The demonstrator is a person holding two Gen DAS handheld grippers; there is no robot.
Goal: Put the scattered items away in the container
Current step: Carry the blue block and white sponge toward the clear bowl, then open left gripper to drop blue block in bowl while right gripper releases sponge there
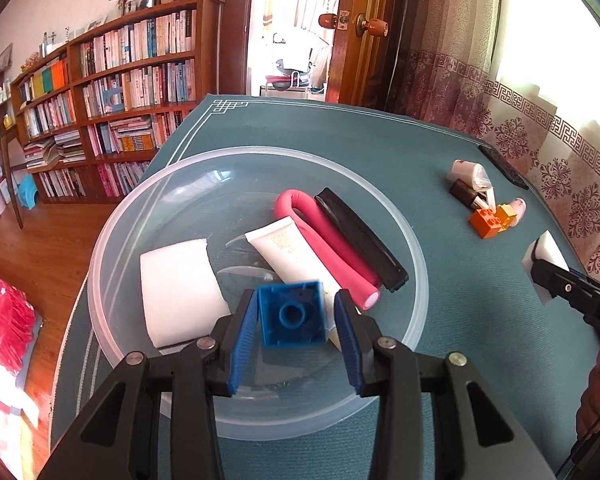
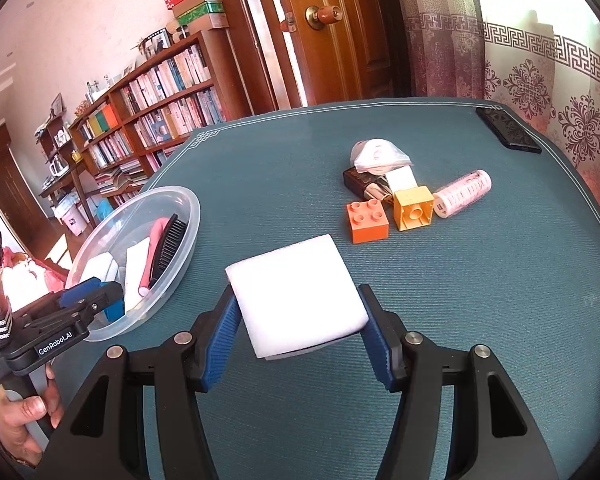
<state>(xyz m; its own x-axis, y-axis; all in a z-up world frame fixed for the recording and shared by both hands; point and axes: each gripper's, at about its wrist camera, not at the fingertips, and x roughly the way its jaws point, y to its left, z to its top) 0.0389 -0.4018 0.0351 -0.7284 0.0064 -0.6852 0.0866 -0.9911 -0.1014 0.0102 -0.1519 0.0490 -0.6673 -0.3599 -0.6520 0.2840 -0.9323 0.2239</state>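
Observation:
A clear plastic bowl [image 1: 112, 232] on the teal tabletop holds a white sponge [image 1: 176, 288], a white tube [image 1: 288, 252], a pink foam roller [image 1: 332, 252] and a black comb [image 1: 360, 240]. My left gripper [image 1: 296, 304] hovers over the bowl. A blue brick [image 1: 292, 316] sits between its fingers with a gap on the right side, so the jaws stand apart. My right gripper [image 2: 300, 312] is shut on a second white sponge [image 2: 296, 292], lifted off the table to the right of the bowl [image 2: 188, 208].
A cluster lies at the far right of the table: an orange brick [image 2: 367, 222], a yellow brick [image 2: 414, 208], a pink cylinder [image 2: 464, 192], a dark box [image 2: 360, 182] and a bagged white roll [image 2: 376, 156]. A black phone [image 2: 508, 130] lies by the curtain. The table edge runs left of the bowl.

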